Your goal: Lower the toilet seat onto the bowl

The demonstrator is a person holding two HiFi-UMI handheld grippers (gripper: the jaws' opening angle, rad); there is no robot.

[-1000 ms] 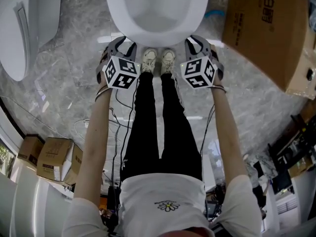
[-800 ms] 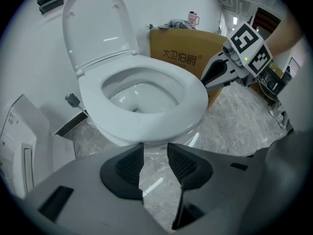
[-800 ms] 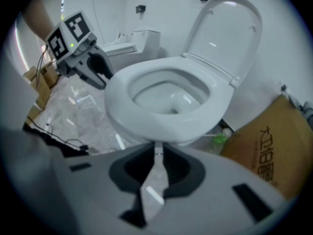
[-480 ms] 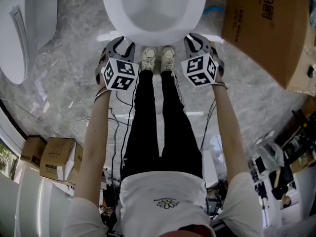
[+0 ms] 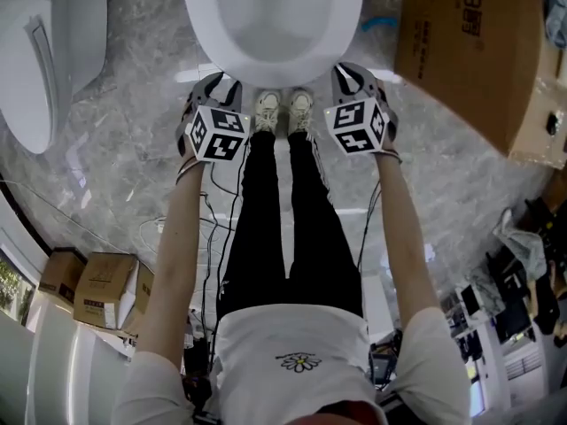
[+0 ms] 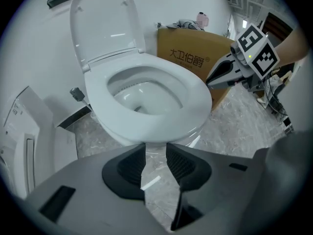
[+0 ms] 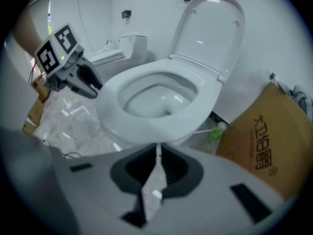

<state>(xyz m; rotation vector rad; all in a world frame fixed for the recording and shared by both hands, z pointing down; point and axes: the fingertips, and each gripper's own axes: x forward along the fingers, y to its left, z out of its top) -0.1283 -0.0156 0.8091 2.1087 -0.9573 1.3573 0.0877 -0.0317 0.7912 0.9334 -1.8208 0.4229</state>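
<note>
The white toilet seat [image 5: 232, 53] lies flat on the bowl, also shown in the left gripper view [image 6: 195, 94] and the right gripper view [image 7: 113, 91]. The lid [image 6: 105, 23] stands upright against the wall [image 7: 210, 28]. My left gripper [image 5: 215, 85] hangs just before the bowl's front left, its jaws open, having just been closing a little, with only floor between them [image 6: 155, 153]. My right gripper [image 5: 354, 71] is at the front right. Its jaws have just been closing to a thin slit [image 7: 157, 153] with nothing in it.
The person's shoes [image 5: 283, 109] stand right at the bowl's front. A large cardboard box [image 5: 469, 51] sits to the right, a second white toilet [image 5: 40, 60] to the left. Cables trail on the marble floor [image 5: 115, 175]. Small boxes [image 5: 97, 282] lie behind.
Both grippers keep almost the same places in front of the bowl. The seat and lid have not moved. Nothing was taken hold of.
</note>
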